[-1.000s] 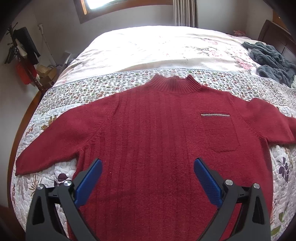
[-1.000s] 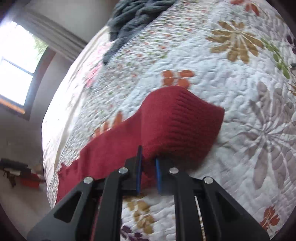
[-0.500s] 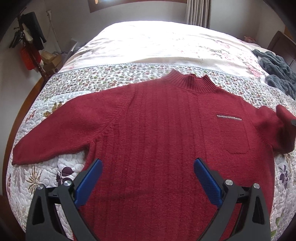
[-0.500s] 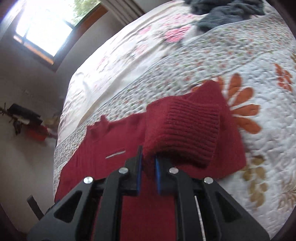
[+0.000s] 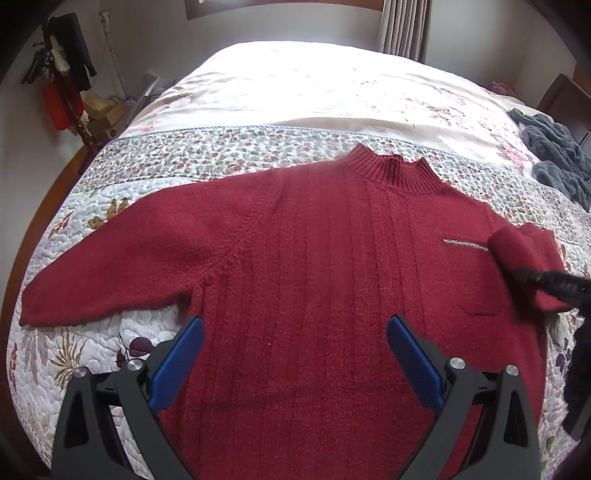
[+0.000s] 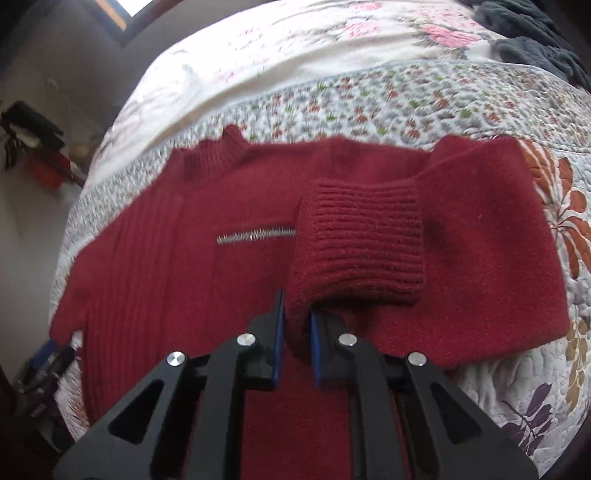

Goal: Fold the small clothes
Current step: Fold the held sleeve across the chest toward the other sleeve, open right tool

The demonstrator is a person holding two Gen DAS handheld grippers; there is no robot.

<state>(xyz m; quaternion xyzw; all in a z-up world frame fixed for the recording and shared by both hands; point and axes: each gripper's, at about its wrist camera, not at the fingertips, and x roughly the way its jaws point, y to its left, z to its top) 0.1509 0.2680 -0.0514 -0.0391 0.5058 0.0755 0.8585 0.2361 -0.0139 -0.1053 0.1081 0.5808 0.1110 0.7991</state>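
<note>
The right gripper (image 6: 295, 325) has its blue pads pressed onto the ribbed cuff (image 6: 360, 243) of one sleeve of the red sweater (image 5: 314, 295); the cuff stands doubled back just ahead of the pads, over the chest pocket with its silver trim (image 6: 255, 234). Beyond the cuff, the rest of that sleeve (image 6: 491, 236) lies folded across the sweater's shoulder.

The left gripper (image 5: 293, 354) has its fingers spread wide and grips nothing; it hangs above the lower body of the sweater. Ahead of these fingers the garment lies flat, front up, collar (image 5: 395, 168) farthest away. The other sleeve (image 5: 122, 258) extends flat, out past the fingers on that side.

The sweater rests on a floral quilted bedspread (image 5: 207, 155). A grey knitted garment (image 5: 554, 155) lies well beyond the pinched cuff. Past the bed: a curtain (image 5: 404, 27) and a coat stand with hanging clothes (image 5: 62, 74).
</note>
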